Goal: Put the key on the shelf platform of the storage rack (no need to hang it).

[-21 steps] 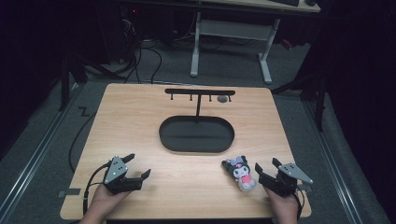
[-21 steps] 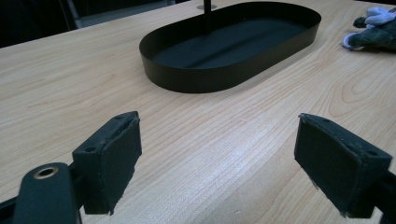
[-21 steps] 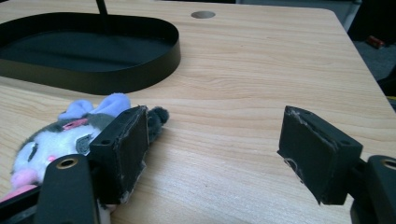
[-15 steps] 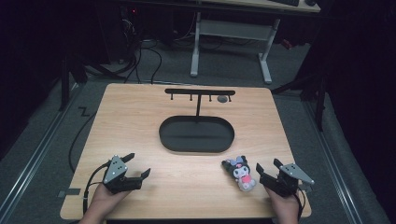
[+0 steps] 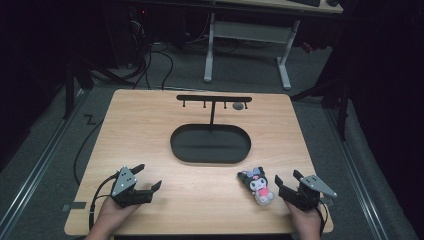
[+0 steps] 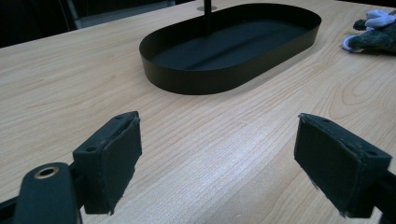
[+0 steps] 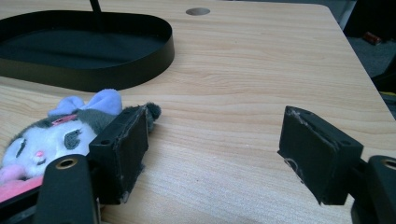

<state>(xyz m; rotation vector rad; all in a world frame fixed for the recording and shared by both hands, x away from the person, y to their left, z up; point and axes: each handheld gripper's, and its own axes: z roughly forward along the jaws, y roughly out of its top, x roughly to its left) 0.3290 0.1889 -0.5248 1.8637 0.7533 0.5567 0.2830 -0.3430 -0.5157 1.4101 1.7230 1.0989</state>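
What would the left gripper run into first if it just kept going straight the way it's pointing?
Most likely the black oval tray. In the left gripper view, the open left gripper has only bare table ahead of it until the tray's near wall. Its exact heading is hard to judge.

High view overhead facing forward, gripper views low, sharing tray (image 5: 210,156)

plush toy (image 7: 51,135) cut off at left edge, partly behind jaw

room: dark | floor (image 5: 150,75): grey, cables (image 5: 155,55) | furniture: white-legged desk (image 5: 245,40) behind wooden table (image 5: 145,125)
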